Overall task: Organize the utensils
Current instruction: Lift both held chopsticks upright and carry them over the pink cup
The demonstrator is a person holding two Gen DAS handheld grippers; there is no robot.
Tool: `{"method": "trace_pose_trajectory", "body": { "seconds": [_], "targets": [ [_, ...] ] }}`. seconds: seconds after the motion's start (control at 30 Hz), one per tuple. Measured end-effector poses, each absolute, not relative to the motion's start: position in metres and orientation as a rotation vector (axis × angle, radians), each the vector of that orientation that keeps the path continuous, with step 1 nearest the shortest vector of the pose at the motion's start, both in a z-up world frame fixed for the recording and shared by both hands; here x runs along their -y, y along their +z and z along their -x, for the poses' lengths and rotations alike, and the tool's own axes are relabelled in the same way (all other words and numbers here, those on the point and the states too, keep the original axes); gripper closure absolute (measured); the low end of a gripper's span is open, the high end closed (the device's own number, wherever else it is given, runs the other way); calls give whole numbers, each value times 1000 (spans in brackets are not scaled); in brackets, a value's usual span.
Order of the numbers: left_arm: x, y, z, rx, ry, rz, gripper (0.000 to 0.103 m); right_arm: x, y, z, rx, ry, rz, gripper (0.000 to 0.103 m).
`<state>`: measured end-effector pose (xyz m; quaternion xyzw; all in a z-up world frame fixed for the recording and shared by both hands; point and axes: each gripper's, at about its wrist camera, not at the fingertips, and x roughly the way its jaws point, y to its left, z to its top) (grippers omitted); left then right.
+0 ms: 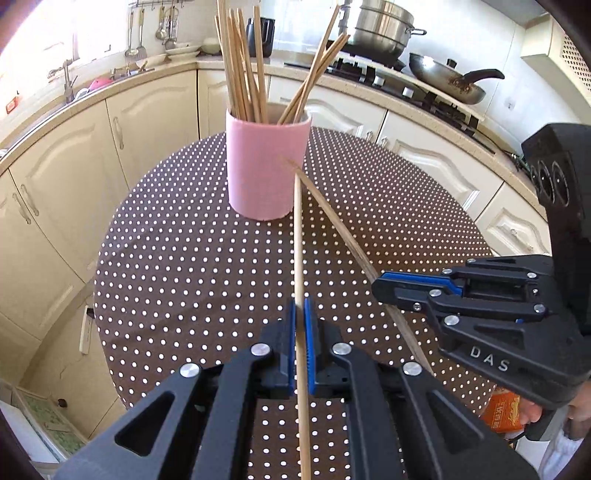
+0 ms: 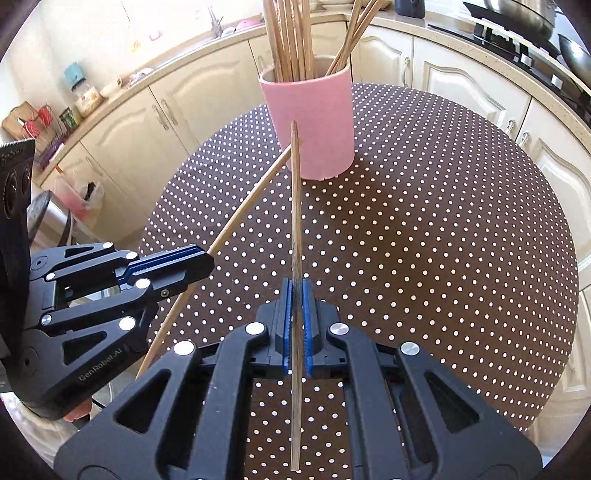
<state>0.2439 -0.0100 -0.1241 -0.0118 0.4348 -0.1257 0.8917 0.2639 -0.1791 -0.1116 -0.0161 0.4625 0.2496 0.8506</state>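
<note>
A pink cup full of several wooden chopsticks stands on the polka-dot table; it also shows in the right wrist view. My left gripper is shut on a light chopstick that points toward the cup. My right gripper is shut on a darker chopstick, also pointing at the cup. The two tips cross just in front of the cup. The right gripper shows from the side in the left view, the left gripper in the right view.
Cream kitchen cabinets and a counter curve around the table. A stove with a steel pot and a wok is at the back right. A sink is at the back left.
</note>
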Motion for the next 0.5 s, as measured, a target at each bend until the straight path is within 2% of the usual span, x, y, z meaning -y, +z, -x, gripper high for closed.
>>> {"method": "trace_pose_trajectory", "body": {
  "seconds": [0.5],
  "targets": [
    [9,-94,-233,-778,-304,59,98,209,-76,-252,-824,579,-92,97]
  ]
}}
